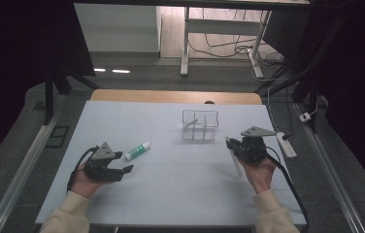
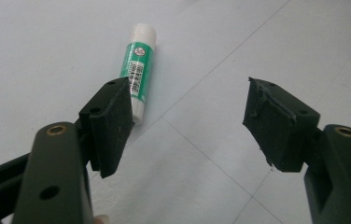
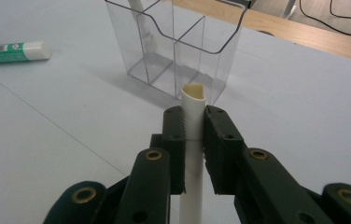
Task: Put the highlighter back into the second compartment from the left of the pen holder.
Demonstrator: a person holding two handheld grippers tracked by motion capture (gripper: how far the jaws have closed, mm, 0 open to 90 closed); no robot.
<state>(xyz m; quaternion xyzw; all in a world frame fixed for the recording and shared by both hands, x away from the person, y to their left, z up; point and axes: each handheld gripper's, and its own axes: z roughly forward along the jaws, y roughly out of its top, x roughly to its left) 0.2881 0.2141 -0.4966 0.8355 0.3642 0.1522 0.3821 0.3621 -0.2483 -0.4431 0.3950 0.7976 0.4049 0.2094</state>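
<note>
Your right tongs (image 3: 193,135) are clamped on a white tube (image 3: 193,105), gripped close under its upper, open end; the rest of its length hangs below the jaws toward the desk (image 1: 171,184). In the high view the white tube (image 1: 234,158) slants down from the right tongs (image 1: 233,145), just short of the clear organizer (image 1: 200,124).

Treat the tube as light, hollow and smooth. It is likely stiff, but thin walls may flatten under excess pressure, and the round surface can swivel between flat pads. With the grip this near one end, expect the free length to swing. Move slowly and keep it upright when you aim it into a compartment of the clear organizer (image 3: 176,46).

Your left tongs (image 2: 187,126) stand apart, holding nothing, just beside the glue stick (image 2: 138,70) lying flat on the desk. The stick is a rigid, slick cylinder that will roll. Take it across the labelled middle, jaws square to its axis.
</note>
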